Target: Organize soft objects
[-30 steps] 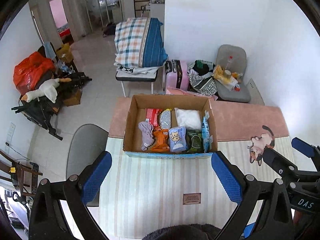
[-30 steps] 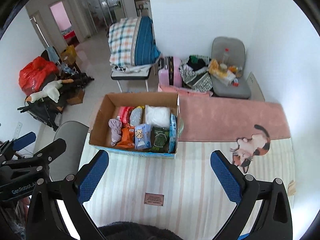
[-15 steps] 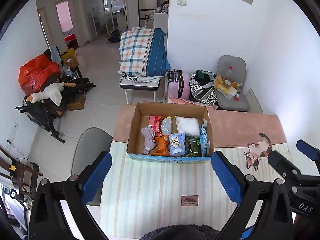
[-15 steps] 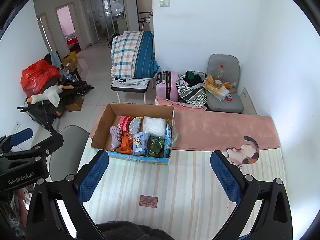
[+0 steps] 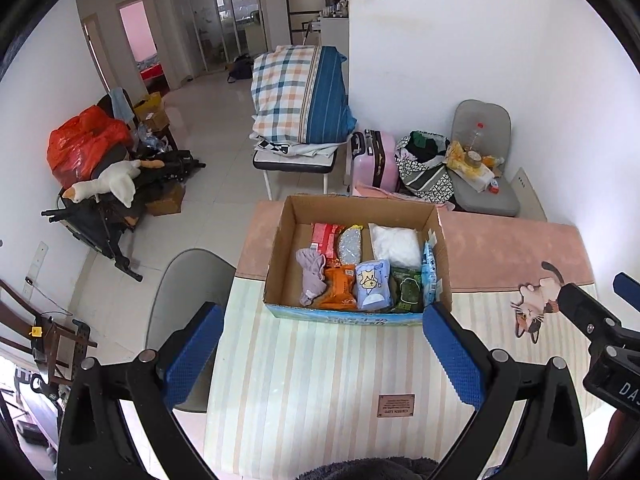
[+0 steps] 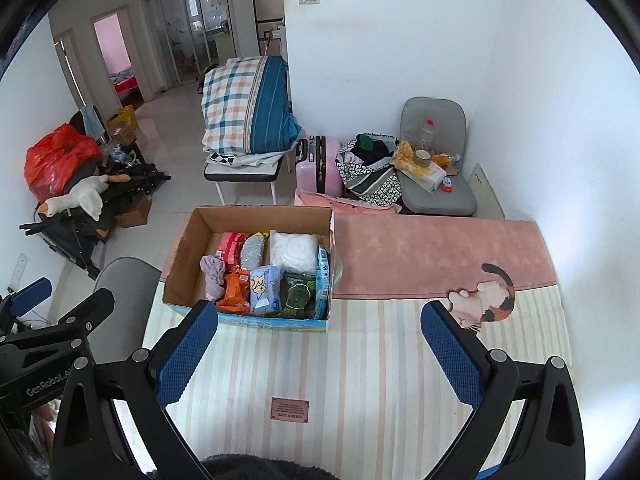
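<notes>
An open cardboard box (image 5: 286, 236) stands on the striped mat and also shows in the right wrist view (image 6: 184, 252). It holds several soft things packed in rows: a purple cloth (image 5: 310, 274), an orange pack (image 5: 340, 286), a blue pouch with a cartoon (image 5: 373, 284), a green pack (image 5: 408, 290), a white bag (image 5: 394, 240) and a red pack (image 5: 325, 236). My left gripper (image 5: 320, 354) is open and empty, well above the mat on the near side of the box. My right gripper (image 6: 320, 354) is open and empty, to the right of the box.
The striped mat (image 6: 360, 380) carries a cat picture (image 6: 486, 296) and a pink strip (image 6: 432, 252) at the back. Beyond are a grey chair (image 5: 188, 280), a bench with a plaid quilt (image 5: 300, 100), a pink suitcase (image 5: 374, 160) and a cluttered seat (image 5: 480, 176).
Both grippers have risen and pulled back from the box, so it looks smaller and lower in both views. Both stay open and empty.
</notes>
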A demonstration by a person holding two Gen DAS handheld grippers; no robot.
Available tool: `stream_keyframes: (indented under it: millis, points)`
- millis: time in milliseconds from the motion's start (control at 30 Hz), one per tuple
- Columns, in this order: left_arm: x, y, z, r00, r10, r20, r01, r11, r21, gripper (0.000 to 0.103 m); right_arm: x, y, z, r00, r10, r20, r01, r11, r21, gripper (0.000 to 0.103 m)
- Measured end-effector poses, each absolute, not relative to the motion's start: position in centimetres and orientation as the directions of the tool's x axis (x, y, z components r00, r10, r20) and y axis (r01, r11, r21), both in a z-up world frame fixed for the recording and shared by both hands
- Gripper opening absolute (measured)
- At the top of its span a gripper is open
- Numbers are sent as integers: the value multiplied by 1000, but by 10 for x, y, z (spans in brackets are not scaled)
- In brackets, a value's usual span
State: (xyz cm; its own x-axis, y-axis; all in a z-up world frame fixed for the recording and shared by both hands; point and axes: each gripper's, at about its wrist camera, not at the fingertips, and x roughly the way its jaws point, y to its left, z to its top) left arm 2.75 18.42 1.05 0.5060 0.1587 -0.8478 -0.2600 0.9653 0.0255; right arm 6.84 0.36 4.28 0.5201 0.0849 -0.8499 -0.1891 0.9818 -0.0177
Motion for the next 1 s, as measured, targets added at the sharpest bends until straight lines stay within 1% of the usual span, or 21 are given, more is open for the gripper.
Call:
stream_keyframes:
  millis: [400, 1000]
  points:
    - [39, 185, 1, 485, 150, -861, -245, 969, 30, 102, 83, 9, 17, 497, 54, -866, -180, 983, -42, 103]
    - [44, 188, -5, 479, 139, -867, -246, 969, 19, 102, 83, 8, 15, 503, 31, -864, -179, 981, -69, 103]
